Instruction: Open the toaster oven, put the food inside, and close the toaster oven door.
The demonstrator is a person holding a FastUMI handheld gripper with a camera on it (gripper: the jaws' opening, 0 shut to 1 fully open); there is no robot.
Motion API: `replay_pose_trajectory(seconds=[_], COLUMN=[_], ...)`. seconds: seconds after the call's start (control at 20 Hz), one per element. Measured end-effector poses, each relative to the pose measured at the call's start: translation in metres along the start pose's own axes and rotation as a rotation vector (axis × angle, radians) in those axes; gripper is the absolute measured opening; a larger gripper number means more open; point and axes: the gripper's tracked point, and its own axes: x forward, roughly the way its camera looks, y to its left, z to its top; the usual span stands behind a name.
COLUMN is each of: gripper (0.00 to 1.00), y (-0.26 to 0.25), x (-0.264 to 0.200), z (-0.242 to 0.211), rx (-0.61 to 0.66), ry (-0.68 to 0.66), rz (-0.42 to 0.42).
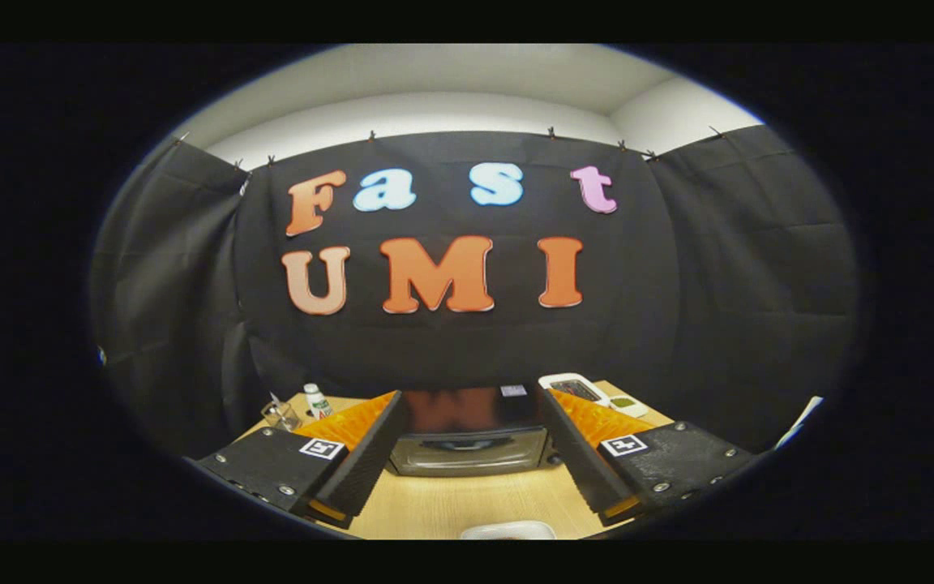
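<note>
Fingers (467,474) being held spread, released — toaster oven (467,434) being framed beyond, shut; handle likely being missed if approached this high above the counter (451,507).

The toaster oven (467,434) stands on the table (451,507), its back to the booth wall, door closed. The gripper (467,474) hangs before it, fingers spread wide apart and empty, the oven seen between them. A small bottle (317,401) and a clear container (280,415) stand left of the oven. Two flat devices (589,392) lie to its right. A tray's rim (507,530) shows nearest, before the fingers.
</note>
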Motion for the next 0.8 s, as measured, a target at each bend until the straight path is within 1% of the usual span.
replay_pose_trajectory(seconds=[0.2, 0.35, 0.45, 0.55, 0.65, 0.8], gripper=[0.99, 0.99, 0.99, 0.99, 0.99, 0.99], y=[-0.005, -0.007, -0.009, -0.004, 0.002, 0.016], x=[-0.001, -0.011, -0.011, -0.003, 0.02, 0.072], z=[-0.08, -0.14, -0.168, -0.17, -0.147, -0.112], rx=[-0.039, -0.064, -0.058, -0.041, -0.075, -0.115], ry=[0.147, 0.255, 0.305, 0.304, 0.259, 0.18], rz=[0.0, 0.0, -0.013, 0.001, 0.011, 0.045])
